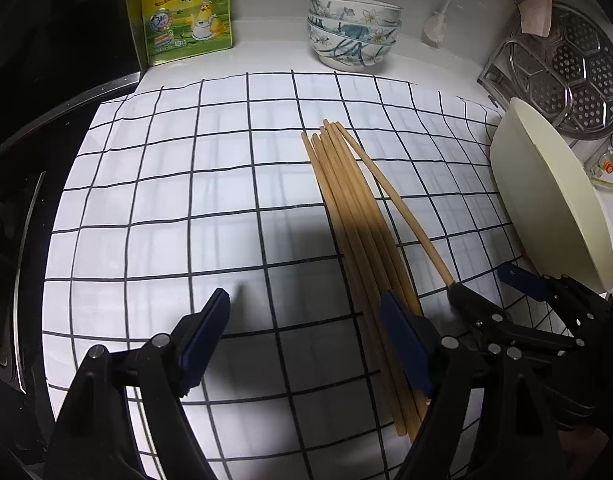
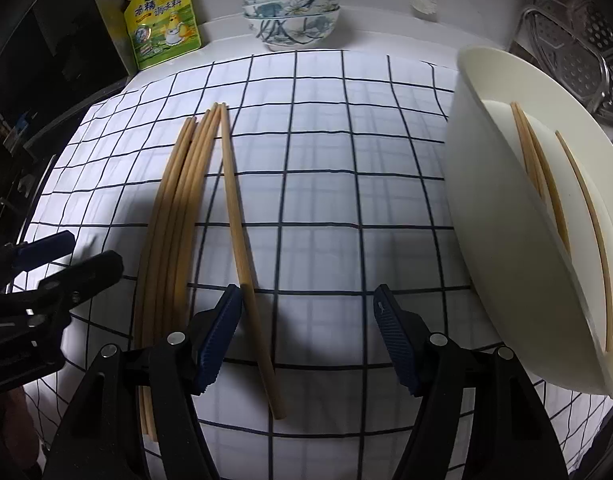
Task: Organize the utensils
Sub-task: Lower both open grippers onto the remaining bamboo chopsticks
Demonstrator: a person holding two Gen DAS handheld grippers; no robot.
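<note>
Both tongs gape empty; right tongs point(image 2: 306, 336) straddle the stray chopstick point(image 2: 242, 240), next clamp it for the tray point(image 2: 486, 200); left tongs point(image 1: 306, 340) wait beside the bundle point(image 1: 358, 240).

White counter point(image 1: 274, 56) under checked cloth point(image 1: 186, 200) bearing chopsticks point(image 1: 346, 208)

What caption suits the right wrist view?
Open right gripper straddles a lone chopstick beside the chopstick bundle on gridded cloth.
</note>
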